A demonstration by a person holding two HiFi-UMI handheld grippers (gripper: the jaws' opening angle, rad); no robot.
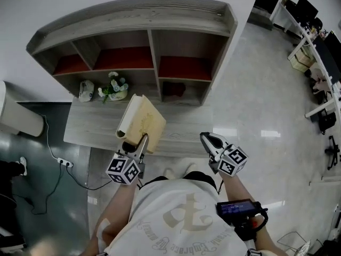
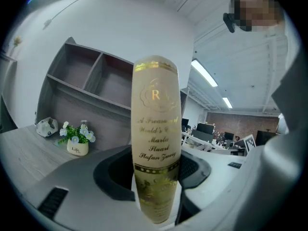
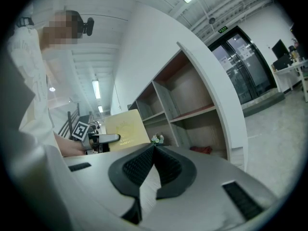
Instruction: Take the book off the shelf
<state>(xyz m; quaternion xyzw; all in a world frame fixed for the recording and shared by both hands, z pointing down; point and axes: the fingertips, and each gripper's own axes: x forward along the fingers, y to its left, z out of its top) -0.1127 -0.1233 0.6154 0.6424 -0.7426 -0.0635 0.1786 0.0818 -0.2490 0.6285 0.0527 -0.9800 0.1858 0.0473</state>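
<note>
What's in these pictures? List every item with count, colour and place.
book: 1, cream with gold lettering, gripped in the left tool, out in front of the shelf unit
shelf unit: 1, grey wood, red-brown inside the upper compartments, behind the ledge
ledge: 1, grey wood, at the shelf unit's foot
flower pot: 1, white with pale flowers, left part of the ledge
white object: 1, white, beside the flower pot, too small to identify
dark red item: 1, dark red, lower right compartment, unclear what
power strip: 1, white, on the floor at the left
left tool: 1, grey, closed on the book
right tool: 1, grey, jaws together, empty
shirt: 1, white, bottom of the head view
</note>
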